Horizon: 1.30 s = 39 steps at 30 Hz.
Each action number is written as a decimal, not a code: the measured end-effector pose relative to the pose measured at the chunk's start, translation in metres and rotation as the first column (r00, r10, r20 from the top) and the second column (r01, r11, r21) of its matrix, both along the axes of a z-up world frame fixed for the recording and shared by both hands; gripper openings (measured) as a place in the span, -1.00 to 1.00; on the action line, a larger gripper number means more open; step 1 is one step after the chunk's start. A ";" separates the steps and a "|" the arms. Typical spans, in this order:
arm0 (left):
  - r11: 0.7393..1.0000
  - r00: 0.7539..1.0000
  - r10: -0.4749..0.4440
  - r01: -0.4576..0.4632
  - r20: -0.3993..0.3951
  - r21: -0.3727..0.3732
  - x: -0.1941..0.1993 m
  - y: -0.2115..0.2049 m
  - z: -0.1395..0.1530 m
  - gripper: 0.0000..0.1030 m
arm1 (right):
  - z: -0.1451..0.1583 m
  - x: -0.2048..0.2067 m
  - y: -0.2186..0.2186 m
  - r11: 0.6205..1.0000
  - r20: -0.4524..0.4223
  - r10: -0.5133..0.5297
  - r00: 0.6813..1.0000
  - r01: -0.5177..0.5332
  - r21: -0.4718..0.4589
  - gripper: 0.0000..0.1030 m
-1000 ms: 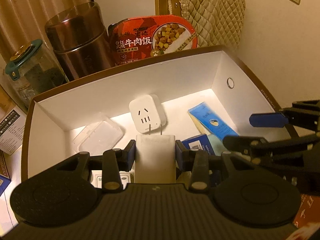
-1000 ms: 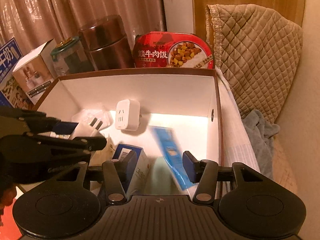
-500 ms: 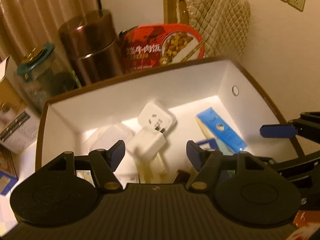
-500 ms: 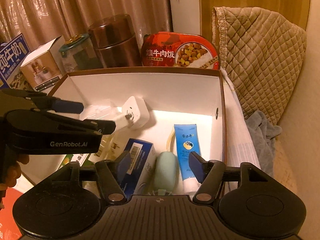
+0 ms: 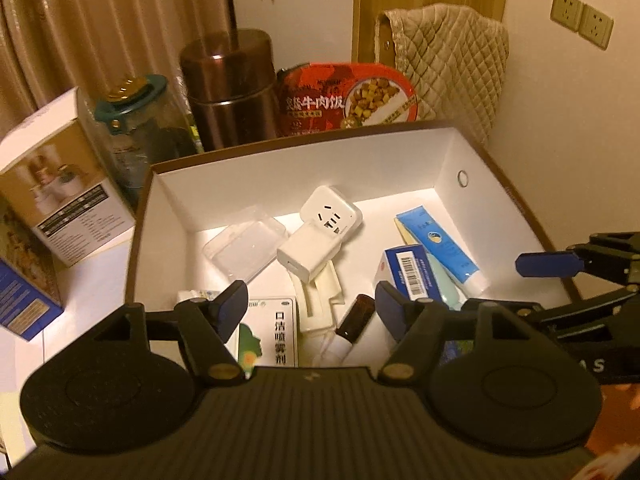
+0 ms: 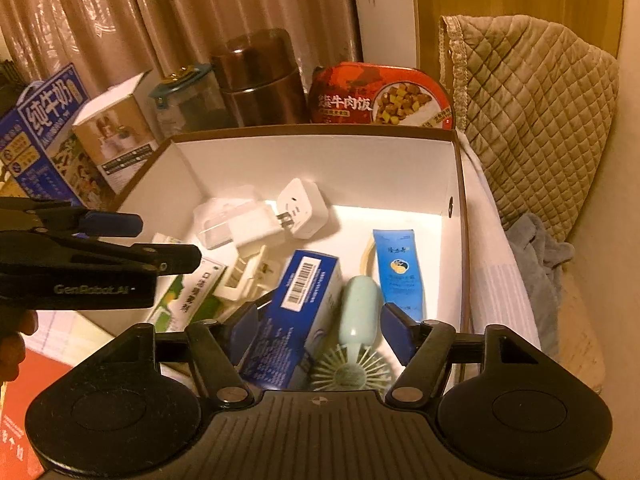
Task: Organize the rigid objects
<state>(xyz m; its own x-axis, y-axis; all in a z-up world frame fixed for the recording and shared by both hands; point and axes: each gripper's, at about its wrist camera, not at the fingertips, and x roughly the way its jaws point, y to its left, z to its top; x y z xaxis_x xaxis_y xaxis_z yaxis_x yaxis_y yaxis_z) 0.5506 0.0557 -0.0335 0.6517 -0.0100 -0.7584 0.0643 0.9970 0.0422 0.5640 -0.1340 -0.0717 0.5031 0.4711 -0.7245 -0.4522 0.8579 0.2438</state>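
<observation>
Both the left gripper (image 5: 308,306) and right gripper (image 6: 318,326) are held spread apart and empty above the brown-rimmed box (image 5: 304,168), where a white charger (image 5: 306,254) is seen lying against a white socket adapter (image 5: 330,214).

Both wrist cameras sit close behind their spread jaws, looking steeply down and forward into the brown-rimmed white cardboard box (image 5: 452,148) (image 6: 456,184). The left view looks from the box's near left, the right view from its near right; each catches the other gripper at its edge, and both share the box interior.
</observation>
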 end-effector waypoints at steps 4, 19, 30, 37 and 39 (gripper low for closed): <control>1.000 0.999 0.026 -0.025 0.047 -0.012 -0.029 -0.005 0.015 0.39 | 0.010 -0.015 -0.006 0.999 0.014 0.010 1.000 -0.010 0.032 0.27; 0.987 0.979 0.157 -0.161 0.130 0.017 -0.162 -0.036 0.038 0.55 | 0.028 -0.104 -0.041 0.994 0.049 0.083 0.995 -0.086 0.072 0.28; 0.977 0.971 0.211 -0.211 0.116 -0.014 -0.249 -0.045 0.044 0.55 | 0.044 -0.174 -0.053 0.990 0.042 0.089 0.995 -0.093 0.103 0.28; 0.979 0.976 0.204 -0.205 0.072 -0.004 -0.291 -0.039 0.038 0.55 | 0.042 -0.222 -0.053 0.993 0.021 0.067 0.998 -0.069 0.092 0.28; 0.980 0.978 0.201 -0.200 0.064 -0.009 -0.304 -0.037 0.038 0.55 | 0.041 -0.237 -0.053 0.994 0.019 0.057 0.998 -0.059 0.091 0.28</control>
